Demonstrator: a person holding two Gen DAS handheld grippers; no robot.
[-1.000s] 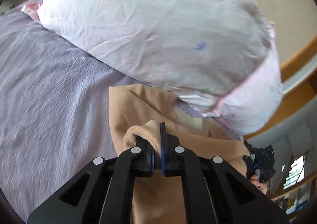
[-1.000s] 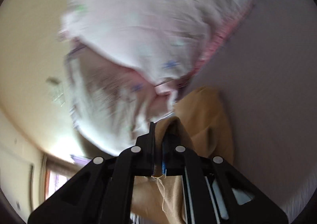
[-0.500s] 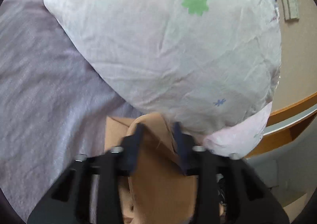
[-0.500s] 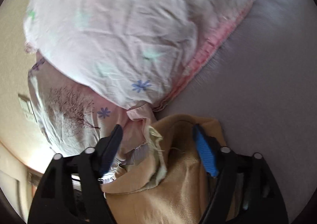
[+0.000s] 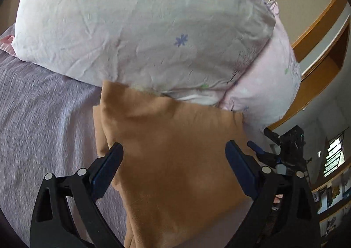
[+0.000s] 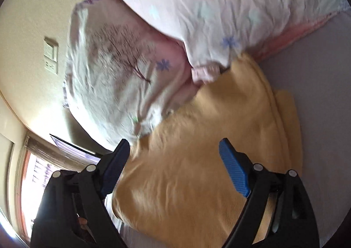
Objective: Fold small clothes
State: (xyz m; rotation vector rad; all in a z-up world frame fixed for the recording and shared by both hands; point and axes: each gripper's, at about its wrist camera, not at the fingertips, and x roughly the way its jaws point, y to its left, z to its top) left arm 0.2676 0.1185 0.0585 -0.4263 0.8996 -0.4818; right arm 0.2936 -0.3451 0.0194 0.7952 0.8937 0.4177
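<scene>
- The tan garment [image 5: 175, 160] lay folded in layers on the lavender bed sheet [image 5: 43, 127], its far edge tucked against the pillows.
- In the right wrist view the same garment [image 6: 208, 149] showed stacked folded edges along its right side, and the picture was somewhat blurred.
- The left hand-held gripper [image 5: 174, 158] stood spread wide above the cloth, one blue-padded finger on each side of it, gripping nothing.
- The right hand-held gripper [image 6: 173, 155] was likewise spread wide over the garment, holding nothing; whether its fingers touched the cloth could not be told.
- In the left wrist view the right hand-held gripper [image 5: 283, 149] showed at the garment's right edge.
- A white pillow [image 5: 142, 24] with green and blue flower prints lay just beyond the garment, resting on a pinkish pillow [image 5: 263, 90] beside it.
- A beige wall [image 6: 28, 28] with a switch plate [image 6: 51, 54] stood behind the pillows, and a wooden shelf [image 5: 318, 54] ran along the right.
</scene>
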